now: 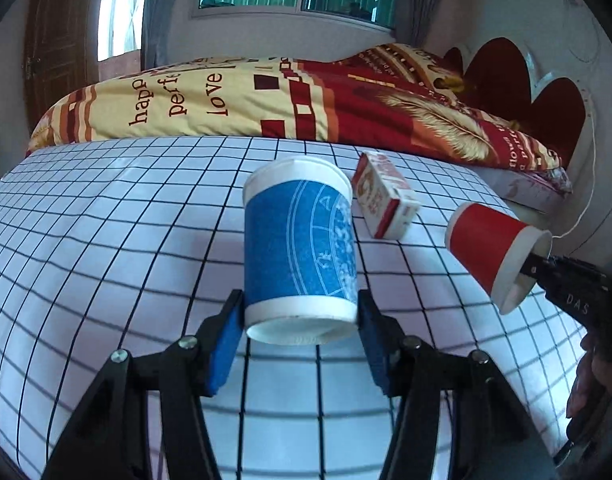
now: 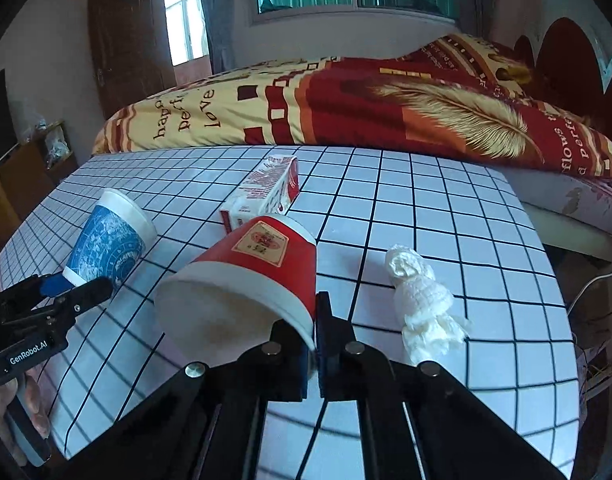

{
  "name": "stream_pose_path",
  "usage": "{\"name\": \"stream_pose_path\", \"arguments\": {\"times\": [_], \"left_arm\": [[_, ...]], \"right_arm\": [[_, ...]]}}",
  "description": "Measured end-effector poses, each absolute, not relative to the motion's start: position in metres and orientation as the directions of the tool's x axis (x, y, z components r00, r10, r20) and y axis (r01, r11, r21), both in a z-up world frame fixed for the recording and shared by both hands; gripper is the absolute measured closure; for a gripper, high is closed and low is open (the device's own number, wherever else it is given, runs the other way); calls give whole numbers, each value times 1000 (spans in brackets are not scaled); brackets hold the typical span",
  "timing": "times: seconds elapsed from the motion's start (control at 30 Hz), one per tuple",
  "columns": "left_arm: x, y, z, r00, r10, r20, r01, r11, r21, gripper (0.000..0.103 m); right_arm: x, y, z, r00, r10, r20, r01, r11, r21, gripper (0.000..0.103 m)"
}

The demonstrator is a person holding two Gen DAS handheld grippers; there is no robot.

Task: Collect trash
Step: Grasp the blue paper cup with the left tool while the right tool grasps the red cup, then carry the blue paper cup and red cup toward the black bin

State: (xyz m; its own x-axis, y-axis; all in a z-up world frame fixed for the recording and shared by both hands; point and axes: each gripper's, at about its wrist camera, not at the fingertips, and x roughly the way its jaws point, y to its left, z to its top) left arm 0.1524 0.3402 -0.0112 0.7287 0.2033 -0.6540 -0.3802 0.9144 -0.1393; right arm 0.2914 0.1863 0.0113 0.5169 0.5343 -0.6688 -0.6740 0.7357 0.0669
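Note:
My left gripper (image 1: 300,320) is shut on a blue-and-white paper cup (image 1: 302,240), its blue pads (image 1: 226,344) pressing both sides near the base; the cup is held off the checked surface and also shows in the right wrist view (image 2: 106,240). My right gripper (image 2: 313,336) is shut on the rim of a red paper cup (image 2: 250,276), one finger inside it, and holds it tilted above the surface; it shows at the right in the left wrist view (image 1: 494,248). A red-and-white carton (image 2: 264,196) lies behind the cups. A crumpled white tissue (image 2: 420,300) lies right of the red cup.
A white cloth with a black grid (image 2: 446,216) covers the surface. A bed with a red-and-yellow quilt (image 2: 346,108) stands right behind it. A wooden cabinet (image 2: 34,168) stands at the far left, with a door and windows at the back.

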Motion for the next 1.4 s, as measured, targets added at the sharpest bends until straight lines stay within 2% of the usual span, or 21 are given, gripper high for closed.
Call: {"name": "stream_pose_path", "arguments": {"times": [0.67, 1.03, 1.4], "left_arm": [[100, 256, 21, 778, 144, -611, -269, 956, -117, 47], [94, 190, 33, 809, 55, -586, -150, 982, -115, 47], [113, 114, 34, 809, -64, -584, 1, 994, -108, 47]], "right_arm": [[221, 82, 45, 586, 517, -624, -640, 768, 35, 100], [192, 4, 63, 646, 483, -591, -582, 813, 29, 100], [182, -91, 66, 711, 388, -586, -483, 876, -6, 100]]}}
